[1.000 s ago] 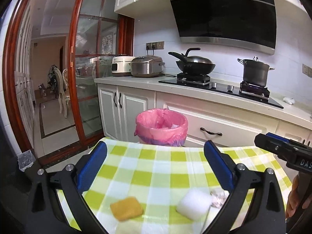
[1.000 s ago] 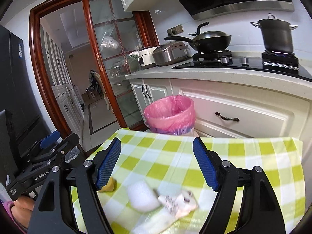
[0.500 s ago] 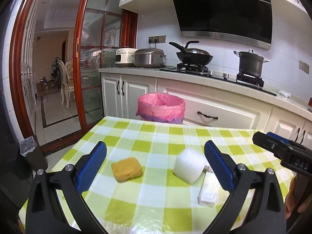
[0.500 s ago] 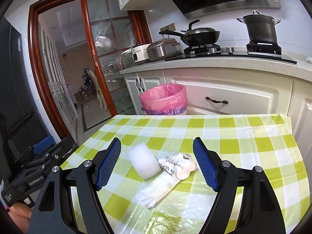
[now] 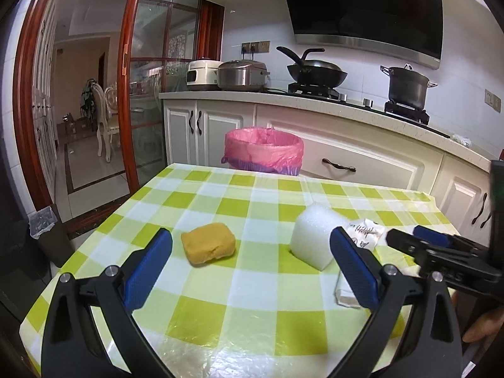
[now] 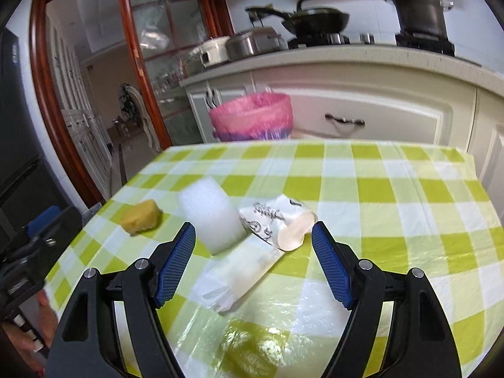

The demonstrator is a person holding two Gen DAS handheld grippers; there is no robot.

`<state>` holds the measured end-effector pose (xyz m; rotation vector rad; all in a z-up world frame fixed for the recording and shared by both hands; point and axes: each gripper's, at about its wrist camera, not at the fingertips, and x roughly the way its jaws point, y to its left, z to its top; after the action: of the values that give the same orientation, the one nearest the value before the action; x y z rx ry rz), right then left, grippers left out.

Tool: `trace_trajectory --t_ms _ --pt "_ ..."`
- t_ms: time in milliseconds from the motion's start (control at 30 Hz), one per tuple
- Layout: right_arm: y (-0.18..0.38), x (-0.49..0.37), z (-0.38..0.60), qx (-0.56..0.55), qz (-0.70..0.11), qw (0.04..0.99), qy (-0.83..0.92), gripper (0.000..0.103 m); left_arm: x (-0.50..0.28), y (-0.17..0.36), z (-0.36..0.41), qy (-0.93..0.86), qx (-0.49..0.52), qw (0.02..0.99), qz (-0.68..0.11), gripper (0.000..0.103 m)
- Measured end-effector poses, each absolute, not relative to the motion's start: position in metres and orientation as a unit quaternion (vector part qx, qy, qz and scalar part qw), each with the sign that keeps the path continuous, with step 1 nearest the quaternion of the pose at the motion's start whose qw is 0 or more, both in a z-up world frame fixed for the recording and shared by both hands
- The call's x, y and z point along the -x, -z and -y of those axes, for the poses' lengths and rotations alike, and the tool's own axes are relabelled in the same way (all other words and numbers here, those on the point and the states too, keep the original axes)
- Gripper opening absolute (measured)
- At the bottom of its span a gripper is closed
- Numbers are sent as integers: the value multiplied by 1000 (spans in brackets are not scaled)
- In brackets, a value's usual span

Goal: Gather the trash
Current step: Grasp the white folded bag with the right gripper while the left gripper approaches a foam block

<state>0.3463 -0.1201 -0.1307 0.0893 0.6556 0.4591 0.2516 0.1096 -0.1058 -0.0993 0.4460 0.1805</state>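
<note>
On the green checked tablecloth (image 5: 252, 289) lie a yellow sponge (image 5: 208, 248), a white foam block (image 5: 315, 239), a crumpled paper cup (image 6: 277, 223) and a clear plastic wrapper (image 6: 242, 277). A bin with a pink liner (image 5: 264, 151) stands beyond the table's far edge. My left gripper (image 5: 250, 264) is open and empty, just short of the sponge and the foam. My right gripper (image 6: 253, 261) is open and empty, with the foam (image 6: 211, 217), the cup and the wrapper between and ahead of its fingers. The sponge also shows in the right wrist view (image 6: 140, 217).
Behind the bin runs a white kitchen counter (image 5: 315, 100) with cabinets, rice cookers, a wok and a pot. A glass sliding door with a red frame (image 5: 126, 94) is at the left. A small dark bin (image 5: 47, 239) stands on the floor at the table's left.
Both grippers have come down and forward toward the tabletop. The trash pieces now sit larger and closer to the fingertips. Both stay open.
</note>
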Motion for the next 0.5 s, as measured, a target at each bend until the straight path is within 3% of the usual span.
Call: trace_trajectory --t_ms 500 --pt "171 -361 76 -32 -391 895 -214 69 -245 116 -125 -90 54 968 -229 97"
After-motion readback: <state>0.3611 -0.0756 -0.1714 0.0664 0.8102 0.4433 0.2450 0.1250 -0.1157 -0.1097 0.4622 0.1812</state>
